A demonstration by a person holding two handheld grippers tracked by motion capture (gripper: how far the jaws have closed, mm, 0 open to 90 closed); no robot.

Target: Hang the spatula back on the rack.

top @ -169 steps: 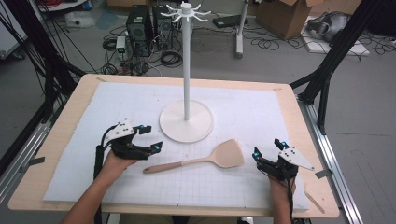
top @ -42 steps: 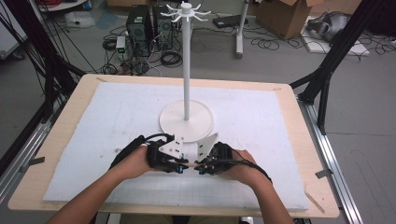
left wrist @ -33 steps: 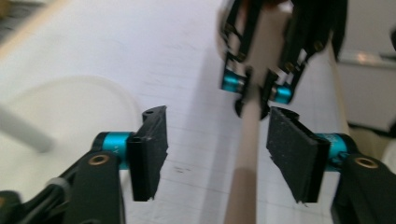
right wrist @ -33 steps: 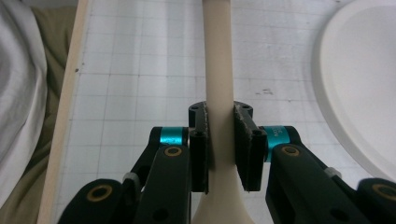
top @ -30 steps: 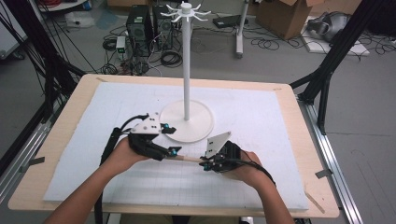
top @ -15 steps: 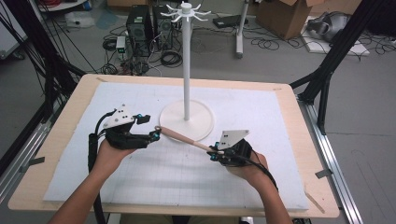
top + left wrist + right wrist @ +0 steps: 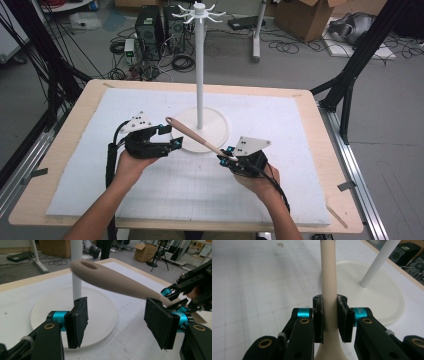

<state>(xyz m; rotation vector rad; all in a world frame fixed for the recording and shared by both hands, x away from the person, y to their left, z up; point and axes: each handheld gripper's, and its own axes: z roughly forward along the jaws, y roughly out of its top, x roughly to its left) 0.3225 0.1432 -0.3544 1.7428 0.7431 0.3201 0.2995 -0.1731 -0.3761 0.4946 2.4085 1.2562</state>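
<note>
While your right gripper (image 7: pixel 229 156) is clamping the neck of the wooden spatula (image 7: pixel 196 138) tight between its pads, the handle is sticking up and out toward the white stand (image 7: pixel 200 65), its tip hanging over the stand's round base (image 7: pixel 212 125). Your left gripper (image 7: pixel 171 137) is sitting just beside that tip with its jaws apart and nothing between them, though they've just been closing a little. Both hands are hovering over the white mat (image 7: pixel 280 120).
</note>
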